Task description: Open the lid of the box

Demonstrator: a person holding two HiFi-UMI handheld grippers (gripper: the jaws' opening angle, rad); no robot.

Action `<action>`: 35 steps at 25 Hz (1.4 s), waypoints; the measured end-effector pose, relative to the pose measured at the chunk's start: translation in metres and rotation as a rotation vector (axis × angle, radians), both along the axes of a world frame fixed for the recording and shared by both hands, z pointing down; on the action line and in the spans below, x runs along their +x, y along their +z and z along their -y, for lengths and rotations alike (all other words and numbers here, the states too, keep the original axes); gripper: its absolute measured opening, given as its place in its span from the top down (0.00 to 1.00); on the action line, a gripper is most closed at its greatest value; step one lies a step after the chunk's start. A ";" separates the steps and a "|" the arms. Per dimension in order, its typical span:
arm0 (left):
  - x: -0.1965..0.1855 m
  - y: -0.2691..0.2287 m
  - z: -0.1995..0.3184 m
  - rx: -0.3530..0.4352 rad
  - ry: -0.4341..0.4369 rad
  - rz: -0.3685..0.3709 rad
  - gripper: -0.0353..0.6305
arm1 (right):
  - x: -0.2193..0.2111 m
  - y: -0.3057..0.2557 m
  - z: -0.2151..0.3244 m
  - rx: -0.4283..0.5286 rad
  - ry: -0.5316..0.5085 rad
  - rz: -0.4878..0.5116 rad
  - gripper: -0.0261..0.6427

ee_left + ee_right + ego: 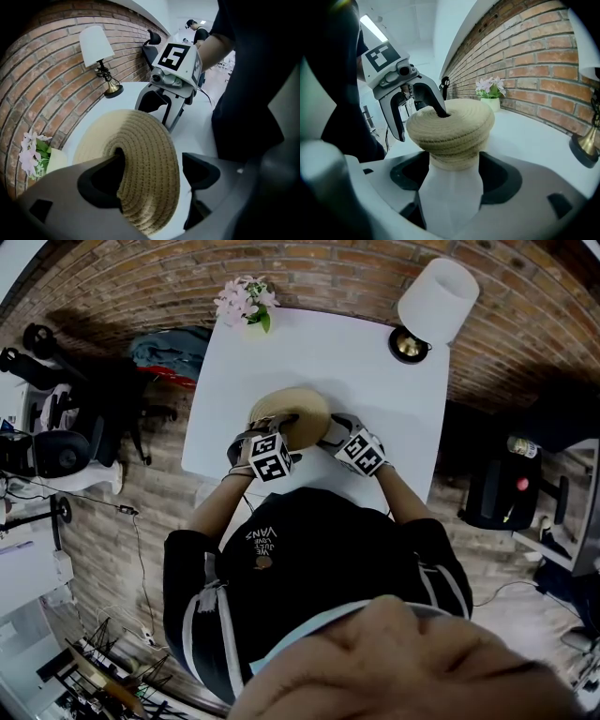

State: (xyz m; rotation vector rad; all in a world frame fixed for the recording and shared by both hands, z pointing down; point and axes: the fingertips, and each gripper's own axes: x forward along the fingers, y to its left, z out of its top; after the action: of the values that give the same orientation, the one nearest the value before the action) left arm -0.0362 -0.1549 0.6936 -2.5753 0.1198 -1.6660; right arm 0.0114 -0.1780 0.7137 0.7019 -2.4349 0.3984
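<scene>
A round woven straw box (291, 413) stands on the white table (375, 381), its coiled lid (450, 124) resting on the narrower body (454, 161). My left gripper (274, 425) is open over the lid (145, 159). One finger lies across the lid's centre and the other stands outside the rim, apart from it. My right gripper (333, 427) is open at the box's right side, and the body fills the gap between its jaws (454, 173). Each gripper shows in the other's view: the right gripper (157, 110) beyond the lid, the left gripper (419, 123) on top of it.
A lamp with a white shade (433, 301) and brass base stands at the table's far right corner. A small pot of pink flowers (246, 301) stands at the far left corner. A brick wall runs behind the table. Office chairs and gear stand on the floor to the left.
</scene>
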 end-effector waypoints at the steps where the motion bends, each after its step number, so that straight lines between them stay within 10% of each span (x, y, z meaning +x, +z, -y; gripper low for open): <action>1: -0.001 0.003 -0.001 -0.008 0.001 0.012 0.35 | 0.000 0.000 0.000 -0.001 0.000 0.000 0.51; 19: 0.003 0.026 0.003 -0.060 -0.031 0.094 0.35 | -0.003 0.004 0.001 -0.008 -0.003 -0.003 0.51; 35: 0.004 0.033 0.011 0.072 -0.025 0.126 0.35 | -0.003 0.004 0.001 -0.006 0.020 -0.016 0.51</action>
State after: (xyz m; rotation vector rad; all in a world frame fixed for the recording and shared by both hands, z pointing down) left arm -0.0323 -0.1661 0.7262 -2.4195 0.2017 -1.7919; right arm 0.0089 -0.1790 0.7173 0.7243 -2.4123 0.4058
